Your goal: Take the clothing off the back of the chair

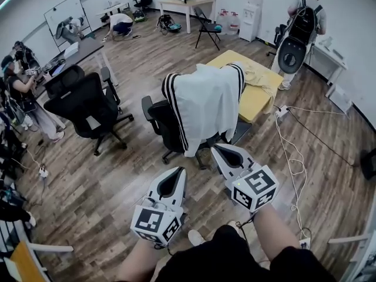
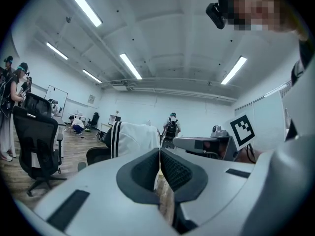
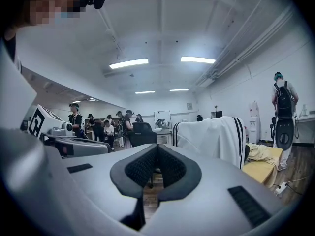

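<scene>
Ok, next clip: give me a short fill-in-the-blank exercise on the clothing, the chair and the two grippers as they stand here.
1. The white garment draped over the back of the office chair has ____ stripes.
2. The left gripper and the right gripper are short of the garment, both with jaws ____ and nothing between them.
3. Behind the chair stands a table whose top is ____.

Missing words: black; shut; yellow.

Colours and patterns, as you see them.
Your clothing [image 1: 205,104] is white with black stripes along the sleeves. The chair [image 1: 155,115] is black and the table [image 1: 256,104] yellow. Your left gripper [image 1: 174,172] and right gripper [image 1: 217,150] are pale grey, their cubes marked in black-and-white squares.
</scene>
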Available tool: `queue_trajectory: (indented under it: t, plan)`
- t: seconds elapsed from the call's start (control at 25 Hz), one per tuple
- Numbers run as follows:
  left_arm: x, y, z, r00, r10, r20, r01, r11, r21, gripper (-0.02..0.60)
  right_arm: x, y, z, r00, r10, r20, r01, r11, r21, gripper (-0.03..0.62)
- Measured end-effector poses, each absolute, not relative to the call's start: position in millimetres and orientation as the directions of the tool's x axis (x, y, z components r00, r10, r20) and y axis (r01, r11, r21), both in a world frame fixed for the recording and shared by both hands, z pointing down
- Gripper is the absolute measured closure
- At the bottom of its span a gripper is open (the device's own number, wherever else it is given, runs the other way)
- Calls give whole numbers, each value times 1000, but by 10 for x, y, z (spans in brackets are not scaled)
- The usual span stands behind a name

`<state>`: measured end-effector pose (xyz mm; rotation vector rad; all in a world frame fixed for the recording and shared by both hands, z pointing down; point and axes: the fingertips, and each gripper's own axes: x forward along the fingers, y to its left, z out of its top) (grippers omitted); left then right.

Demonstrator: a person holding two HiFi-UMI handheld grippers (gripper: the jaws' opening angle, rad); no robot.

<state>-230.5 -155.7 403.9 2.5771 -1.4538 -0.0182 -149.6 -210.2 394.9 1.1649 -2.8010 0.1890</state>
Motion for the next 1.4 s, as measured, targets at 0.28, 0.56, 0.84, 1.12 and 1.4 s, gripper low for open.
queue_trajectory:
  t: [0.28, 0.56, 0.84, 1.12, 1.4]
  plan:
    - [-2192, -1750, 4035, 532, -842, 86, -842, -515, 161, 561, -1398, -2365, 3944, -696, -702, 148, -716, 694, -77, 494]
    - [-2001, -2141, 3971, 516, -853, 82, -852, -501, 156, 561, -1227, -2838, 3846, -704, -696, 142, -708, 703, -66, 453]
    - [-1870, -2595, 3941, 505, -860, 77, -858, -491, 152, 561, -1126, -3423, 3732, -706, -694, 142, -705, 709, -39, 434]
    - [-1794, -2993, 3961, 495, -865, 82, -864, -481, 147, 561, -1060, -3954, 3672, -700, -698, 147, -706, 708, 0, 416]
    - [-1713, -3310, 3942, 494, -866, 82, -866, -481, 137, 561, -1001, -4446, 3555, -676, -720, 159, -720, 691, 66, 376]
